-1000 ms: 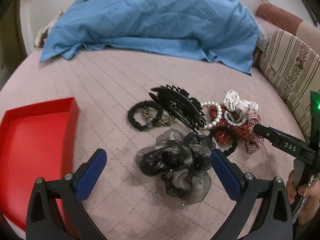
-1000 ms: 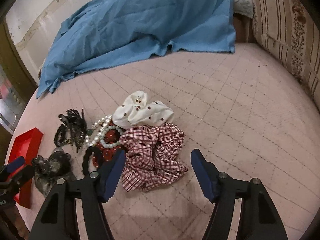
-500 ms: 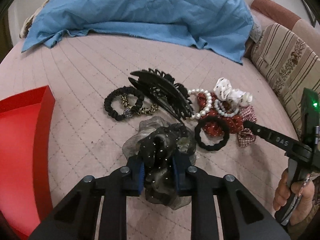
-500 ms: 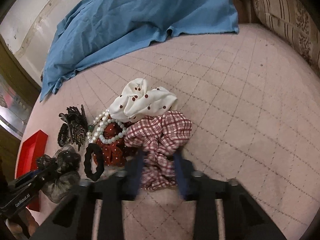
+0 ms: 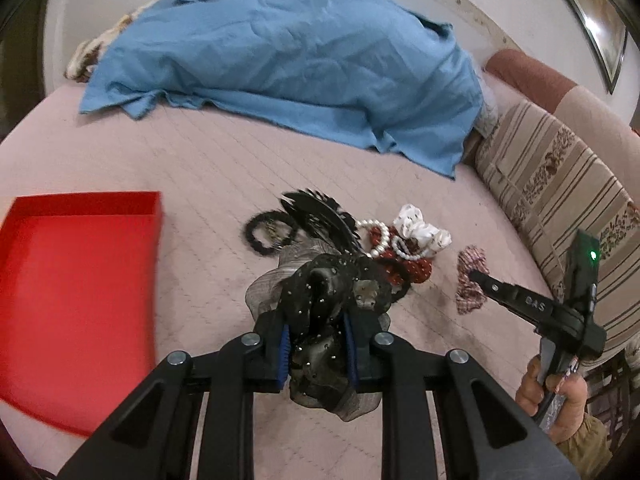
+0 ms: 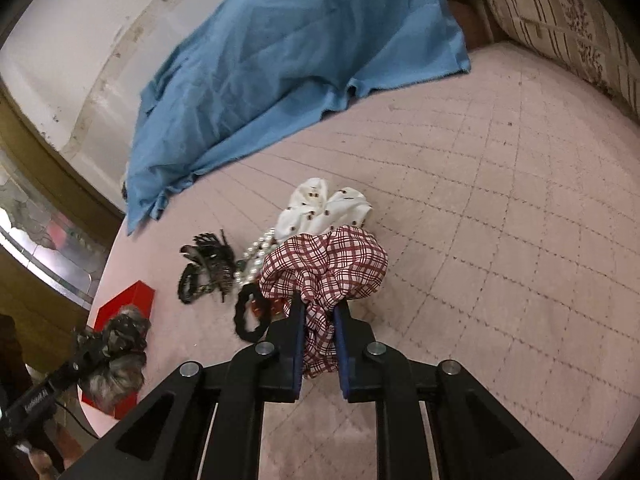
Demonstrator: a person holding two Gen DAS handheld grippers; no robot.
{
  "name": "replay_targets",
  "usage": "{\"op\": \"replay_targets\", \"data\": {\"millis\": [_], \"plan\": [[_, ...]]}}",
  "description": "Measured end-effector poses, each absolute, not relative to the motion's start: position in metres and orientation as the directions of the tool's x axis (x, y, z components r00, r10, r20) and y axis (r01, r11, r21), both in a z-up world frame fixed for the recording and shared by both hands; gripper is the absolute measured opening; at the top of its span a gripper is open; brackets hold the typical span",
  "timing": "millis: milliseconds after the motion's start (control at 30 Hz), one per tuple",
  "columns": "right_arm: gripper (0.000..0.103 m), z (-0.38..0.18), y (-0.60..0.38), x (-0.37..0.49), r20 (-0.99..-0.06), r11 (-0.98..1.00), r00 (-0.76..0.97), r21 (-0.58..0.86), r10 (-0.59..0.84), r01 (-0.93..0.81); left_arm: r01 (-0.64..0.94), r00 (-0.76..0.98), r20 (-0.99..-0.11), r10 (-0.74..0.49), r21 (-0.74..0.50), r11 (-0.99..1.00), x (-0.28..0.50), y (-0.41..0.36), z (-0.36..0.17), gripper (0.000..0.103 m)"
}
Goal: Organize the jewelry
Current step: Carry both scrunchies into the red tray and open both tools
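A: Left wrist view: left gripper (image 5: 316, 346) clenched the black sheer sequined scrunchie (image 5: 320, 300); the red shallow cardboard tray (image 5: 80, 272) lay to its left.

B: Right gripper (image 6: 320, 346) was closing, pads pinching the red-and-white plaid fabric scrunchie (image 6: 328, 268), farther from the tray.

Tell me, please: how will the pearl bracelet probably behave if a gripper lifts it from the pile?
The pearl bracelet would probably sag and swing, as its beads curve in loose loops. It may drag the red dotted scrunchie, since it lies across it. The glossy round beads could slip between flat pads.

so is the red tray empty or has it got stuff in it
Empty, as far as it shows: the left wrist view shows only bare floor in the red tray; its near end runs out of frame.
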State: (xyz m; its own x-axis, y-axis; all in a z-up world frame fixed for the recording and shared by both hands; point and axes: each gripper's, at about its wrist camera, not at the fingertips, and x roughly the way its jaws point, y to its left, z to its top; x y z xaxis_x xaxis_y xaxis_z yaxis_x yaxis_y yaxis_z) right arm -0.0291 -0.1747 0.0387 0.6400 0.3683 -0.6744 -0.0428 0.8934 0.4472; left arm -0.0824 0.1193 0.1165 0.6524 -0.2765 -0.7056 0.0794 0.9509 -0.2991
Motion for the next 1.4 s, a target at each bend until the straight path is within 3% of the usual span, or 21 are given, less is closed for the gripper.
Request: {"op": "replay_targets", "data": {"millis": [300,800,1067,1300,1400], "plan": [[0.014,0.05,-0.137,-0.063,-0.688,0.95,0.665,0.292,0.291,-0.113,-0.011,0.714,-0.673,-0.194,-0.288,0.958,-0.09,0.187,0.129,0.021],[0.015,0.084,0.041,-0.037,-0.704,0.869,0.516,0.338,0.488,-0.361,-0.255,0.718,-0.695,0.043,-0.206,0.945,-0.051,0.33,0.1,0.021],[0.017,0.062,0.147,0.01,-0.738,0.826,0.395,0.396,0.547,-0.402,-0.353,0.683,-0.723,0.099,-0.209,0.912,-0.033,0.375,0.083,0.022],[0.017,0.036,0.204,0.034,-0.792,0.842,0.359,0.332,0.493,-0.425,-0.384,0.681,-0.73,0.057,-0.29,0.876,-0.026,0.398,0.074,0.025],[0.017,0.022,0.216,0.043,-0.813,0.852,0.349,0.309,0.467,-0.422,-0.38,0.681,-0.73,0.051,-0.293,0.877,-0.025,0.398,0.074,0.031]]}}
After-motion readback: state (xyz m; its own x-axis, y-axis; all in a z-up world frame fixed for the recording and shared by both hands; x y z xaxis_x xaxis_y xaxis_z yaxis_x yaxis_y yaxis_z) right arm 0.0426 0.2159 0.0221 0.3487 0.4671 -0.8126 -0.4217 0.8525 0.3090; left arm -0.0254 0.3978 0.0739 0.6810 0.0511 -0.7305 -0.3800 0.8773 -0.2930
